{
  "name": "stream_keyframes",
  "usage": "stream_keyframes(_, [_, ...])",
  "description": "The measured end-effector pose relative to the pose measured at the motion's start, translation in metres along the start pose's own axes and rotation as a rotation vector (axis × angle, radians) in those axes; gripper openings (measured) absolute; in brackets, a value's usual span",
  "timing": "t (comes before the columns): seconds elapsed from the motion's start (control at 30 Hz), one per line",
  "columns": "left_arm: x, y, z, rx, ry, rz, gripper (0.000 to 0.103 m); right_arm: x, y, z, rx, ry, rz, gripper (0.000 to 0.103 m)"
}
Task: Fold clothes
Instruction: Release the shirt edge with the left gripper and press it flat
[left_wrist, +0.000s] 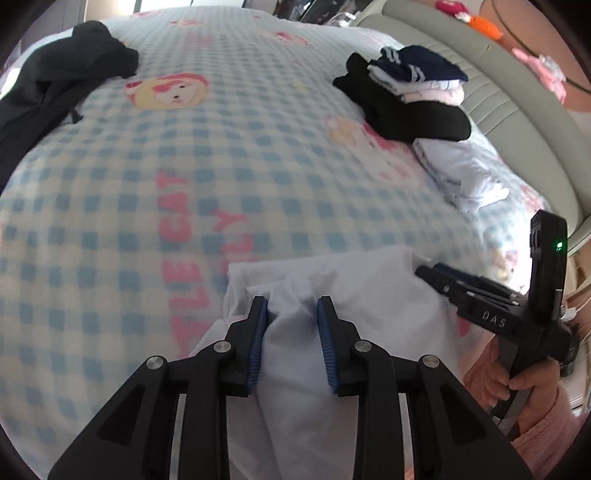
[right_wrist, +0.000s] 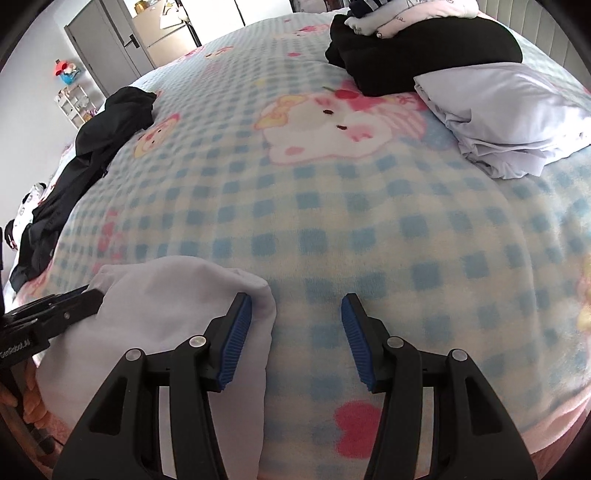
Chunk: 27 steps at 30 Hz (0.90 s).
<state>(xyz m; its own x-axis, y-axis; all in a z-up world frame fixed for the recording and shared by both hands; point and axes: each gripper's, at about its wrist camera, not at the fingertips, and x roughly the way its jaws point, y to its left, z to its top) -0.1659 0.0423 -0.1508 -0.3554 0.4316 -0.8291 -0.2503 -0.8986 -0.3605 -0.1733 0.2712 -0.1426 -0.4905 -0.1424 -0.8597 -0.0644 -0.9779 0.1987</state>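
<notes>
A white garment (left_wrist: 351, 288) lies bunched at the near edge of the checked blanket (left_wrist: 221, 166). In the left wrist view my left gripper (left_wrist: 291, 306) is shut on a fold of it, cloth pinched between the blue pads. A hand holds my right gripper (left_wrist: 432, 275) just to the right of the cloth. In the right wrist view the right gripper (right_wrist: 295, 306) stands open, its left finger against the edge of the white garment (right_wrist: 166, 295) and bare blanket between its fingers. The left gripper (right_wrist: 92, 295) touches the cloth's far left side.
Folded clothes sit at the far right: a black piece (left_wrist: 406, 110) topped by navy striped items (left_wrist: 424, 66), and a folded white piece (left_wrist: 461, 173) beside it. A dark crumpled garment (left_wrist: 55, 74) lies far left. A padded headboard (left_wrist: 517, 110) bounds the right side.
</notes>
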Motion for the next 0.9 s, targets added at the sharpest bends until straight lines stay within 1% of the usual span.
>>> stream_keyframes(0.1, [-0.006, 0.011, -0.001, -0.061, 0.038, 0.003, 0.035, -0.002, 0.000, -0.002, -0.007, -0.005, -0.017, 0.053])
stream_keyframes(0.17, [-0.010, 0.014, 0.001, -0.068, 0.047, -0.006, 0.036, -0.004, -0.002, -0.002, 0.011, -0.007, -0.032, 0.053])
stream_keyframes(0.33, [0.003, 0.009, 0.009, -0.046, 0.058, -0.121, 0.036, -0.003, 0.000, -0.002, 0.011, -0.002, -0.059, 0.053])
stream_keyframes(0.43, [0.016, 0.003, 0.014, -0.036, 0.062, -0.158, 0.036, -0.002, 0.003, -0.003, -0.004, -0.002, -0.076, 0.053])
stream_keyframes(0.5, [0.016, 0.004, 0.015, -0.055, 0.037, -0.140, 0.032, -0.002, 0.001, -0.003, -0.004, 0.001, -0.074, 0.053])
stream_keyframes(0.53, [0.016, 0.005, 0.015, -0.067, 0.021, -0.128, 0.021, -0.002, 0.000, -0.003, -0.003, 0.003, -0.070, 0.053])
stream_keyframes(0.57, [0.015, 0.007, 0.015, -0.079, 0.005, -0.116, 0.015, -0.004, -0.001, -0.003, 0.007, -0.007, -0.059, 0.053])
stream_keyframes(0.6, [0.012, 0.008, 0.016, -0.085, -0.017, -0.105, 0.012, -0.006, -0.002, -0.002, 0.018, -0.018, -0.048, 0.053])
stream_keyframes(0.63, [0.008, 0.009, 0.015, -0.086, -0.041, -0.090, 0.006, -0.008, -0.003, -0.002, 0.028, -0.028, -0.038, 0.053])
stream_keyframes(0.7, [-0.002, 0.011, 0.015, -0.089, -0.082, -0.065, 0.005, -0.013, -0.005, -0.002, 0.048, -0.049, -0.016, 0.053])
stream_keyframes(0.77, [-0.011, 0.014, 0.016, -0.097, -0.115, -0.067, 0.005, -0.017, -0.007, -0.002, 0.069, -0.071, 0.005, 0.053])
stream_keyframes(0.9, [-0.027, 0.018, 0.024, -0.087, -0.166, -0.041, 0.005, -0.028, -0.009, 0.001, 0.097, -0.117, 0.036, 0.053])
